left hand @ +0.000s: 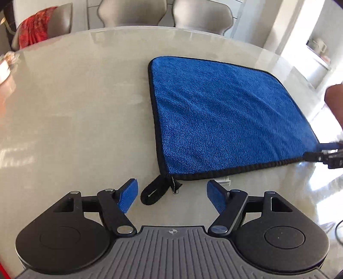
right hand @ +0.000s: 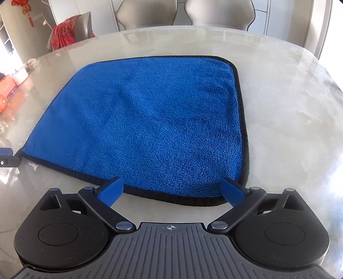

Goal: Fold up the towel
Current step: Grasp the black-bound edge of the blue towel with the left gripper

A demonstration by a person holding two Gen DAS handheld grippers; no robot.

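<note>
Towel: blue towel (right hand: 145, 126) flat on the counter (right hand: 289, 107), unfolded
Tongs: left tongs (left hand: 172, 196) and right tongs (right hand: 171, 191) both spread apart, empty, at the near hem
Risk: a shallow bite could slip off the thick hem; fold skews
Views: hanging loop (left hand: 152, 192) (near-left corner) shows only in the left view

towel (right hand: 145, 126) flat on table (right hand: 289, 107) | chairs (right hand: 218, 12) behind | claws near edge
</note>
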